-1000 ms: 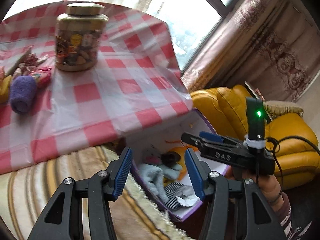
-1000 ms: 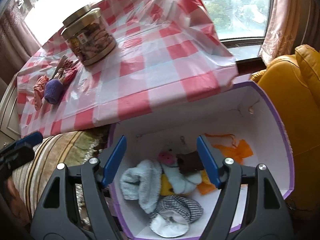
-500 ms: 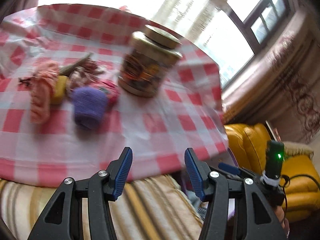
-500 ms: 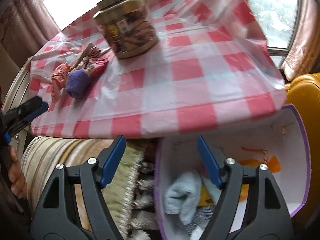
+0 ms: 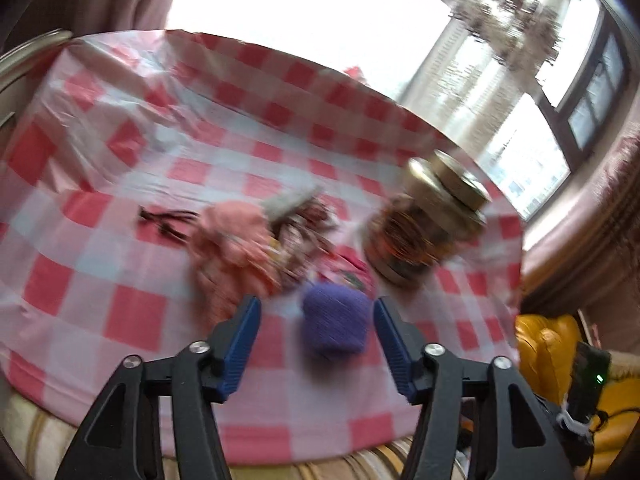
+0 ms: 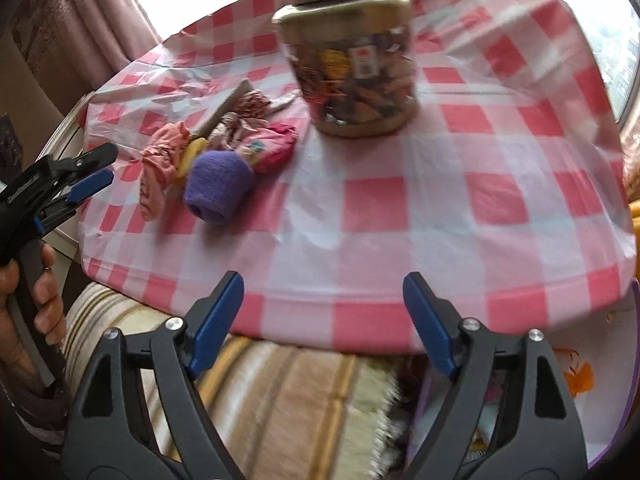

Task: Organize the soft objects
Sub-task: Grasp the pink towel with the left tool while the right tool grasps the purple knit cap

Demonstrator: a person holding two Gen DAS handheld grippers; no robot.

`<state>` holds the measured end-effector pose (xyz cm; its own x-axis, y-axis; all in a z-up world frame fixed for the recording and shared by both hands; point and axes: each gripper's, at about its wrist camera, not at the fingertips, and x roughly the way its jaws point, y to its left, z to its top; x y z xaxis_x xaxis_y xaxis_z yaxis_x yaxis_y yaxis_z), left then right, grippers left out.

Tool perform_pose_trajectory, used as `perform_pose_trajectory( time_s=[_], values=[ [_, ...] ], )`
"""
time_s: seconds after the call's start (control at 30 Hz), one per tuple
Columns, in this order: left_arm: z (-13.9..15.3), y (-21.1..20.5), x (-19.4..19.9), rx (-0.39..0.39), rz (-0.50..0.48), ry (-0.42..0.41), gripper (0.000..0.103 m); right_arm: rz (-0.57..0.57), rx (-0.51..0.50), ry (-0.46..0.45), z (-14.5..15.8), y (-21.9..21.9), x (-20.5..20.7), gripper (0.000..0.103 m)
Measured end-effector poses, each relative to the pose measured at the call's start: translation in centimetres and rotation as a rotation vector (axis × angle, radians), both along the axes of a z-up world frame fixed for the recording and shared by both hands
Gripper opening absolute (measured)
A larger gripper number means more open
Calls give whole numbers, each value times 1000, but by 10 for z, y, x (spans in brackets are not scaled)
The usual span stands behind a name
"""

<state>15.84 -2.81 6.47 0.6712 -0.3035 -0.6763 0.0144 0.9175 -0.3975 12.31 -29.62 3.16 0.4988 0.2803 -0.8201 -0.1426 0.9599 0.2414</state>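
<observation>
I think some soft things sit in the box [image 6: 624, 380] already, but I can only see a corner of it. A small pile [image 6: 224, 140] is left on the table [image 6: 400, 208]. My left gripper [image 5: 316, 332] is wide open and holds nothing; the purple roll [image 5: 335, 326] sits between its fingers. My right gripper [image 6: 324, 312] is wide open and empty too, near the table edge.

rolled sock [image 6: 218, 186] on tablecloth [image 6: 400, 208], cloth pile [image 6: 224, 140] behind it, jar [image 6: 350, 68] to the right
</observation>
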Motion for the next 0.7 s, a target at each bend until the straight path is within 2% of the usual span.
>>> perform_pose_trajectory(
  time_s=[0.17,0.27,0.43,0.6,0.63,0.67,0.7],
  values=[
    [-10,23,29,42,60,31,69,35,-3,7,-2,29,19,86],
    [-20,29,44,40,75,70,70,62,-1,9,-3,48,30,86],
    [-45,36,63,-10,83,148,72,74,12,6,-5,76,47,90],
    [-62,43,70,-85,75,163,71,43,29,20,-10,98,66,91],
    [-64,45,71,-92,78,163,69,41,27,19,-11,102,68,91],
    [-66,46,72,-96,80,161,59,38,20,19,-13,106,71,91],
    [-67,48,73,-103,82,159,55,36,14,19,-15,111,75,91]
  ],
)
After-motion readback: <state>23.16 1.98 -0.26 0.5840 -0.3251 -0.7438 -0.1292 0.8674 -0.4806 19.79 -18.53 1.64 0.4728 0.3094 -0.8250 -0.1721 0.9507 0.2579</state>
